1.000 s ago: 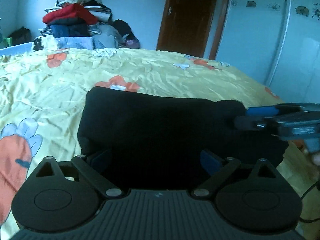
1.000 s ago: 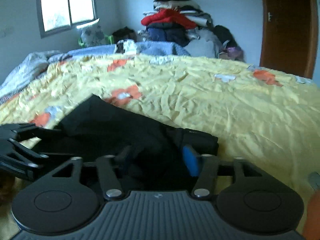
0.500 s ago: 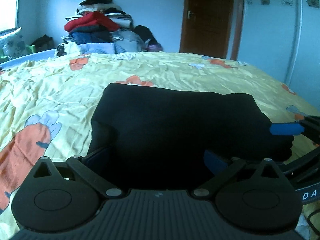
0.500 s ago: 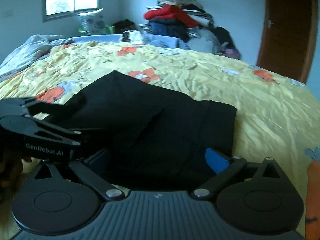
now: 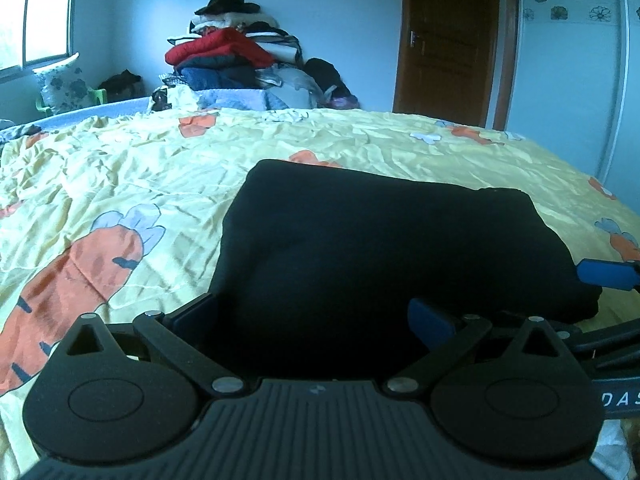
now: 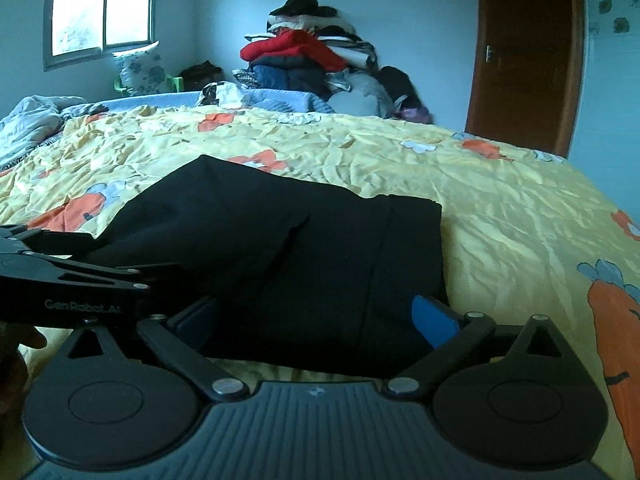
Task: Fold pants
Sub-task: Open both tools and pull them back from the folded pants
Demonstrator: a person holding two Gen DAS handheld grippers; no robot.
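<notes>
Pants on the bedspread — clothes pile behind, door far right.

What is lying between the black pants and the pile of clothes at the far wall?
In the left wrist view, only wrinkled yellow bedspread with carrot prints separates the folded black pants from the clothes pile; nothing else sits on that stretch.

Two low, close wrist views across one bed, pants shared.

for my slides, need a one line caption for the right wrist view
Open right tool at the near edge of folded black pants on a yellow carrot-print bedspread.
</notes>
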